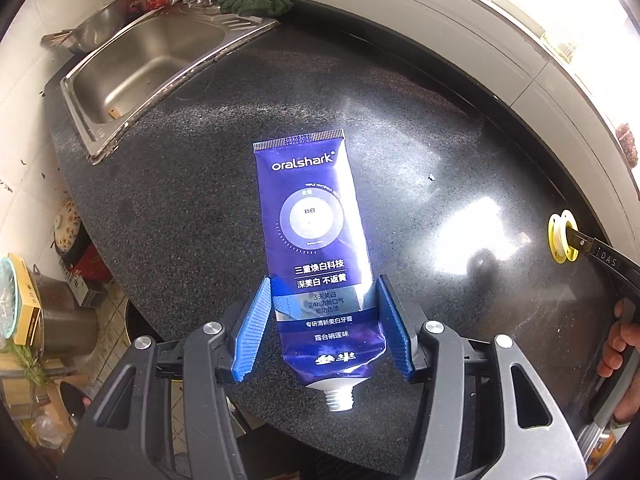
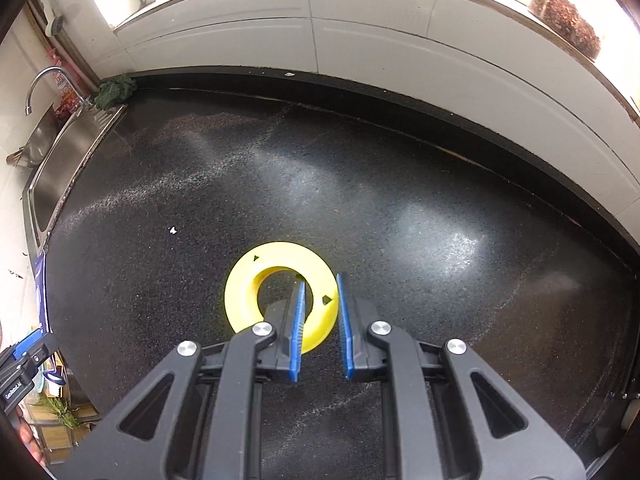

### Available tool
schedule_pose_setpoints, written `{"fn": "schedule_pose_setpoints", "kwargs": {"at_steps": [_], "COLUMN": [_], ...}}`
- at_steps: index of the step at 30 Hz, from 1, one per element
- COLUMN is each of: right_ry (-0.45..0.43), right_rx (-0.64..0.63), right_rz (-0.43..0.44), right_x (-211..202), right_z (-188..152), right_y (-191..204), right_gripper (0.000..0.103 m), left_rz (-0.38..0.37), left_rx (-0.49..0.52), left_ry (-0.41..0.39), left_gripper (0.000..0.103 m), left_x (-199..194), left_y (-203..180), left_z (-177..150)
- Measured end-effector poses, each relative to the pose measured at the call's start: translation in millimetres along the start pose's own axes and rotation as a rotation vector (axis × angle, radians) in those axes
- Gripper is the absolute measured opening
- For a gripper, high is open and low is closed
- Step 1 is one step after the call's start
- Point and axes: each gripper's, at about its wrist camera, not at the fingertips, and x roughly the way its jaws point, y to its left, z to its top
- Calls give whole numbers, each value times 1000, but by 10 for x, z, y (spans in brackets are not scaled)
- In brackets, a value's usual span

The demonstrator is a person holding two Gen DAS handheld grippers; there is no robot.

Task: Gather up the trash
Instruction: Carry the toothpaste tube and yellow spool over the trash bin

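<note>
Blue and silver, a squeezed toothpaste tube (image 1: 316,256) lies flat on the dark speckled counter (image 1: 440,128), its crimped end pointing far toward the wall and its bare threaded neck, with no cap on it, pointing near. The left gripper (image 1: 322,294) stands over the tube's near half with its two blue pads (image 1: 256,328) spread wide, one on each side of the tube. The left pad shows a gap to the tube's edge; the right pad sits just beside the tube's edge, and whether it touches cannot be told. The tube is not clamped.

Over to the right on the same counter, a yellow plastic spool (image 2: 280,292) with a round hole through its middle is caught by the right gripper (image 2: 321,284). One blue pad reaches into the hole and the other lies on the outer rim, so the jaws are drawn in close on the ring's right-hand wall. In the left wrist view the spool (image 1: 562,236) appears standing on edge at the counter's right side, with the right gripper's dark finger reaching it.

A small white scrap (image 2: 173,230) lies on the counter between the tube and the spool, well apart from both. A steel sink (image 1: 132,68) with a tap (image 2: 44,84) sits at the far left, and a crumpled green rag (image 1: 256,0) lies at its far corner against the white tiled wall (image 2: 360,32).
</note>
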Motion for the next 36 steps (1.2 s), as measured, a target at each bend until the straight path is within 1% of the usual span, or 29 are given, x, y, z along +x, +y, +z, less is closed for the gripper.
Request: {"fn": "schedule_pose_setpoints", "kwargs": {"at_steps": [10,14,18,19,22,25,28,30,32,36], "right_ry": [6,10,19,17,-30,-39,-47,-69,-74,-94], "right_rx": [-93,-126,-140,-150,-243,-284,-359,-427,-435,-407], "right_rz": [38,47,70,73,79,146,247,302,350,416], "right_x": [16,33,64,62,12,-36,-51,-21,30,71], "right_z": [0,-33,-93,-114,-221,-366,-539,-653,-732,-887], "right_y": [415,554,677,714,923,1093,1324,1489,1569,1737], "right_gripper": [16,16,16,16,16,16,16,16,16,16], "left_rz": [26,39,57,65,90,83,108,148,187,227], "left_rx": [-85,-118,-128,-125,-115,-121,-141,-148,-155,-160], "left_ry": [-17,-14,1,6,17,24,21,24,20,-7], "left_gripper": [52,52,52,52,52,52,52,52,52,52], "left_x": [-160,-189,-221,-231,-266,-326,-383,-388,-399,-402], "left_y": [368,500,607,628,712,818,999,1163,1329,1668], "left_z": [-194,-283,-371,-389,-438,-511,-645,-745,-823,-977]}}
